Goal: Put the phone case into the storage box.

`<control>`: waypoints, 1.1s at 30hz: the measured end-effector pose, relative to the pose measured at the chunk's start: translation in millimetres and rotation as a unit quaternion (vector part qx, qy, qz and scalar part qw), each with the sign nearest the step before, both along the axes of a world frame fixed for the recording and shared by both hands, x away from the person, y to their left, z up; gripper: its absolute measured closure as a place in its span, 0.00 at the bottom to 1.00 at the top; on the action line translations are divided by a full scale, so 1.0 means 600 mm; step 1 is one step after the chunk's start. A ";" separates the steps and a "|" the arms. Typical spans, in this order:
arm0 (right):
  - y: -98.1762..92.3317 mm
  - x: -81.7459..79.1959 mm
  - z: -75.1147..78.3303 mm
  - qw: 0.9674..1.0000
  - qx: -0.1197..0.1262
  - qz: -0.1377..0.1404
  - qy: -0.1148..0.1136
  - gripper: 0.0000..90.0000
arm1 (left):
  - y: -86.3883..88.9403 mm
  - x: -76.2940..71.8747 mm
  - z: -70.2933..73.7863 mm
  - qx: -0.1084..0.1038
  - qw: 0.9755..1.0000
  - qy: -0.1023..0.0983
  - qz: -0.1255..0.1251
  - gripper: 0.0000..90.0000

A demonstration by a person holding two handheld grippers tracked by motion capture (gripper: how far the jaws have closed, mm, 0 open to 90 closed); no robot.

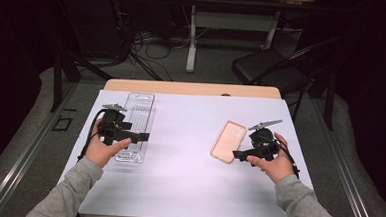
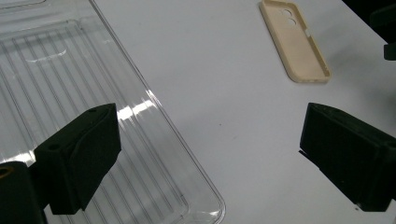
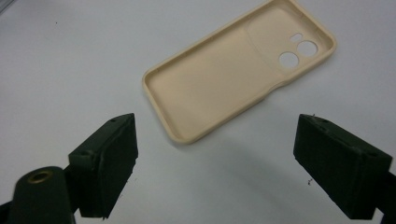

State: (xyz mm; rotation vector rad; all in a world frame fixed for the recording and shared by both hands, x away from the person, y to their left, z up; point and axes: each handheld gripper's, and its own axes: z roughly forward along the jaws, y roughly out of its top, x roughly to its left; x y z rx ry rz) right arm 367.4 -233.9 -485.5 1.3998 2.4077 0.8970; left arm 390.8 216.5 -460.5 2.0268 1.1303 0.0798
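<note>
The work looks barely begun; the beige phone case (image 1: 229,141) lies flat on the white table (image 1: 187,178), hollow side up, right of centre in the high view, and nothing holds it yet; in the right gripper view the same phone case (image 3: 233,74) sits in the upper middle of the frame, its camera cut-outs toward the upper right, its near end just ahead of the gap between the two black jaws.

The right claw (image 1: 236,154) stands wide open and empty, at the near end of the case in the high view, whether touching it or just short of it I cannot tell; in its own view the right claw (image 3: 215,158) shows bare table between the jaws, so no grip has been made.

The left claw (image 1: 146,136) is likewise spread wide with nothing in it, hovering over the clear plastic tray (image 1: 141,106) at the left of the high view; in the left gripper view the ribbed tray (image 2: 70,79) fills the left of the frame, one jaw over it and the other over bare table, and the tray holds nothing that can be seen.

Judging by this, the likely job is to move the case into the tray; if so, picking up, carrying and placing all remain to be done.
</note>
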 end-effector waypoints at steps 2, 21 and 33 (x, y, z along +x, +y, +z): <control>0.002 0.002 0.000 1.000 -0.004 0.001 0.001 0.15 | -0.002 0.004 0.001 0.005 1.000 0.005 0.001 0.06; 0.036 0.034 0.012 0.998 -0.050 0.046 0.008 0.16 | -0.028 0.042 0.021 0.043 0.999 0.006 -0.004 0.06; 0.051 0.051 0.011 0.993 -0.078 0.085 0.009 0.24 | -0.034 0.050 0.023 0.043 0.999 0.009 -0.005 0.08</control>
